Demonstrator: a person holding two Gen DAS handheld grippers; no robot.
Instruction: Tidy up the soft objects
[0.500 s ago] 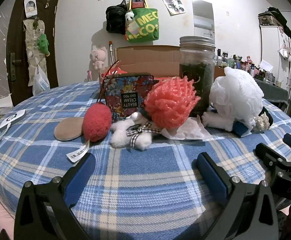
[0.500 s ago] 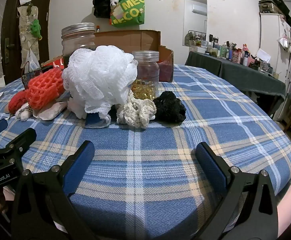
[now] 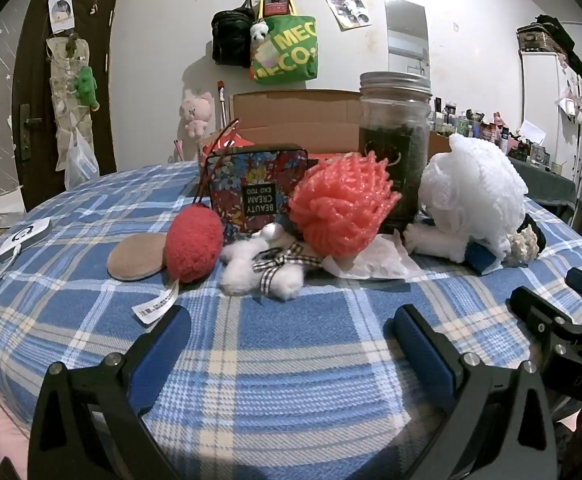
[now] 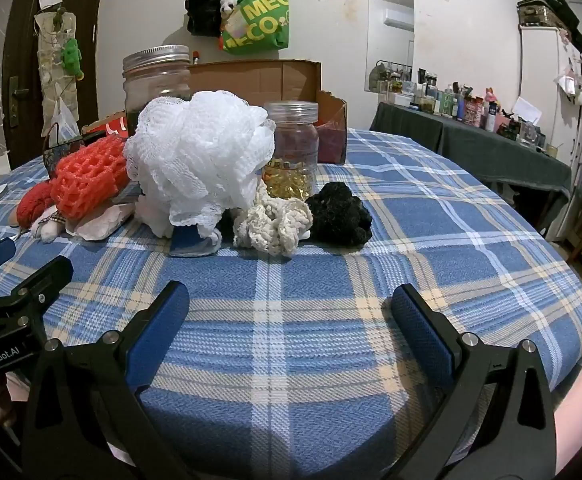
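Soft things lie in a row on the blue plaid table [image 3: 291, 360]. In the left wrist view: a tan pad [image 3: 133, 258], a red fuzzy ball [image 3: 192, 244], a small white plush with a checked bow [image 3: 263, 268], a coral mesh puff [image 3: 341, 204] and a white mesh puff [image 3: 471, 196]. The right wrist view shows the white puff [image 4: 199, 164], a cream scrunchie [image 4: 273, 222] and a black scrunchie [image 4: 341, 214]. My left gripper [image 3: 291, 344] and right gripper [image 4: 289, 316] are open and empty, short of the row.
A floral tin [image 3: 257, 192], a tall dark jar [image 3: 395, 148] and a cardboard box [image 3: 291, 116] stand behind the row. A capsule jar [image 4: 291, 152] stands behind the scrunchies. A white device with a cable [image 3: 25, 236] lies at far left. A cluttered side table [image 4: 471, 136] stands at right.
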